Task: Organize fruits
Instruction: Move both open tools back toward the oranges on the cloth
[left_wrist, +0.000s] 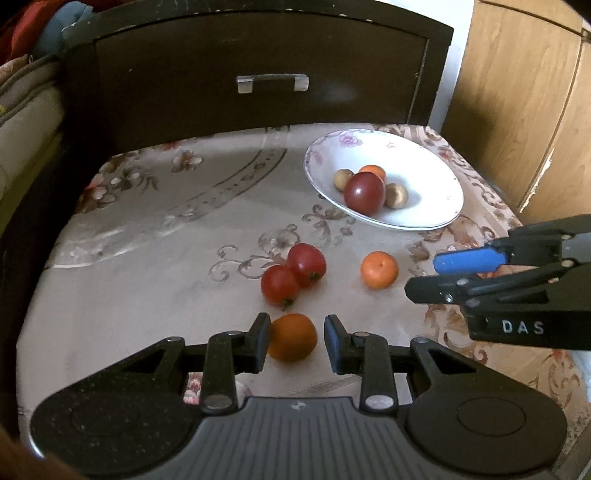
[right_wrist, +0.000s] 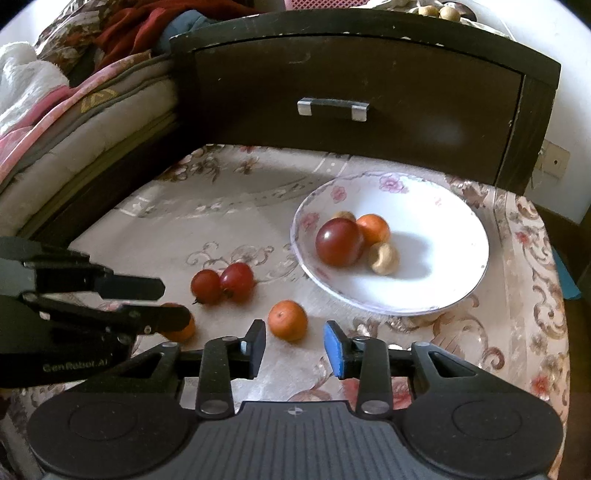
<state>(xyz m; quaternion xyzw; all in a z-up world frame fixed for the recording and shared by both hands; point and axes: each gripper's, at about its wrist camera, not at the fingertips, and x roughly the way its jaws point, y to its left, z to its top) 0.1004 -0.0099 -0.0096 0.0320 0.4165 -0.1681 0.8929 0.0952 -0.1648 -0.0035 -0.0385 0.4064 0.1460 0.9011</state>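
- The thing that matters: the round orange citrus fruit with the matte, dimpled skin (left_wrist: 292, 336) sits right between the fingers of the left claw (left_wrist: 297, 343), just ahead of the tips. The left pad looks like it's at the skin or nearly; on the right side there's a clear gap. So released, nothing gripped yet.
- It's basically a ball, no long axis to line up on. My guess is the claw only needs to ease forward a bit and clench.
- The right claw (right_wrist: 294, 345) is parted and empty too. A second small orange citrus (right_wrist: 287, 319) lies just ahead of it, slightly left of centre. Each claw has its own nearest fruit.
- Two glossy red tomatoes (left_wrist: 293, 273) sit touching each other further back on the floral cloth-covered tabletop (left_wrist: 166, 266).
- The white glazed ceramic bowl with pink flower rim (right_wrist: 461, 280), at the far right of the tabletop, already holds a dark red fruit, an orange one and a couple of small tan ones.
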